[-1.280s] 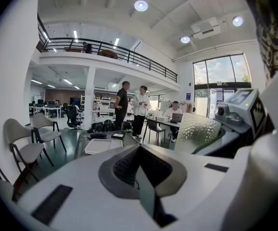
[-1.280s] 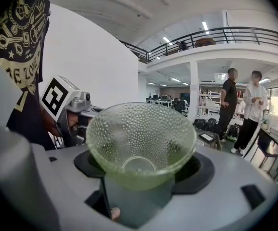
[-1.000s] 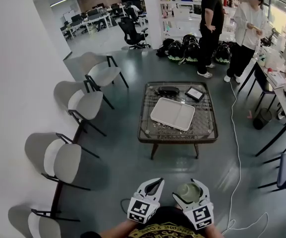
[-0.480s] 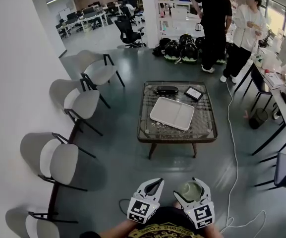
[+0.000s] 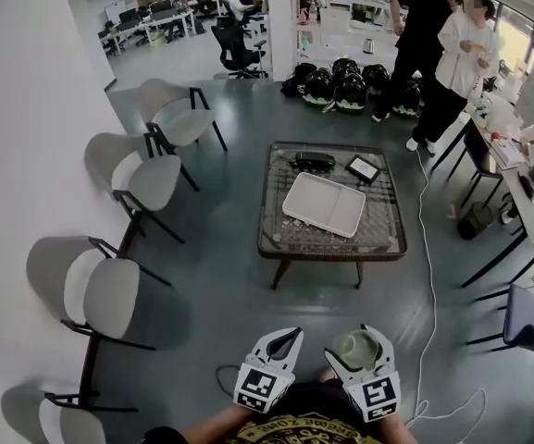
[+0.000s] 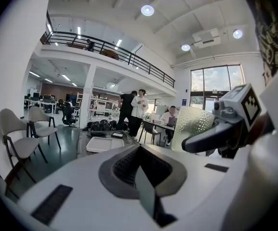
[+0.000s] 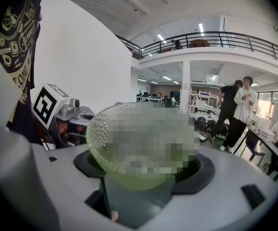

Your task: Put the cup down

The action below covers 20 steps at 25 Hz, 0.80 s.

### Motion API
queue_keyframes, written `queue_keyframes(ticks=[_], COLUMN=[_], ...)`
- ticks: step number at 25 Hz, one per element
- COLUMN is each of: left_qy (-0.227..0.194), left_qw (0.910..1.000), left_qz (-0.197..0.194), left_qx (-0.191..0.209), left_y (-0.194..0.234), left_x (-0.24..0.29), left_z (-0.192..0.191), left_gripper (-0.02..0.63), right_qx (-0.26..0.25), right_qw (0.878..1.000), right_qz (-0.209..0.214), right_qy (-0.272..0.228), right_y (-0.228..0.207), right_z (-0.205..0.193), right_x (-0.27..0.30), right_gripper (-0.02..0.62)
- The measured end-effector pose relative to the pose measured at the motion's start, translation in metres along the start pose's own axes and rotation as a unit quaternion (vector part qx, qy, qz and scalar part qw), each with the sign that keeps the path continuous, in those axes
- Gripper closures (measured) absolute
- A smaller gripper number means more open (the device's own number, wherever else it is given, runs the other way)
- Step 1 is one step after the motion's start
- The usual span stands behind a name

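- The right gripper (image 5: 359, 339) sits low and close to the person's body, pointing forward. Its jaws are clamped on the cup (image 5: 353, 350), a pale green piece of dimpled glass.
- The cup is upright with its mouth facing up (the head view looks straight into it). It is held in the air above the floor, well apart from the table (image 5: 277, 240).
- The left gripper (image 5: 291, 337) is level with the right one and just beside it. Its jaws are pressed together with nothing between them.
- Both marker cubes face up toward the head camera, the left cube (image 5: 257, 388) and the right cube (image 5: 378, 395).
- A white tray (image 5: 322, 203) lies on the glass-topped table ahead, with grey chairs (image 5: 109, 289) lined along the wall to the left.
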<state>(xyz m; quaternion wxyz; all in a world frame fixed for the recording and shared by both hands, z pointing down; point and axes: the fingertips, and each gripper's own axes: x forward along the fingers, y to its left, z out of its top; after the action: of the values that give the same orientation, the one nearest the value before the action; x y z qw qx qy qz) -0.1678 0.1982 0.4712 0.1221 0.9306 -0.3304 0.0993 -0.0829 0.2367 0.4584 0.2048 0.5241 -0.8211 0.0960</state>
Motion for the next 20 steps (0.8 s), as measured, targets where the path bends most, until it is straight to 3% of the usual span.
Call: queue_keyframes(ticks=[6, 10, 14, 20], left_qy=[-0.007, -0.005, 0.005, 0.008], left_qw=[0.9999, 0.9999, 0.9995, 0.9985], left_qz=[0.004, 0.011, 0.03, 0.054], left_qx=[-0.006, -0.006, -0.006, -0.011], left_y=[0.009, 0.015, 0.029, 0.038], left_x=[-0.005, -0.001, 0.004, 0.026], left_z=[0.005, 0.004, 0.001, 0.015], left_gripper=[0.607, 0.607, 0.607, 0.607], right_qx=[-0.007, 0.0, 0.003, 0.002], right_qw=[1.0, 1.0, 1.0, 0.999], right_qz=[-0.021, 0.003, -0.007, 0.034], right_qy=[0.006, -0.005, -0.016, -0.012], right_y=[-0.003, -0.003, -0.018, -0.041], right_z=[0.012, 0.006, 0.019, 0.018], right_x=[0.004, 0.015, 0.03, 0.045], right_gripper=[0.218, 0.218, 0.218, 0.218])
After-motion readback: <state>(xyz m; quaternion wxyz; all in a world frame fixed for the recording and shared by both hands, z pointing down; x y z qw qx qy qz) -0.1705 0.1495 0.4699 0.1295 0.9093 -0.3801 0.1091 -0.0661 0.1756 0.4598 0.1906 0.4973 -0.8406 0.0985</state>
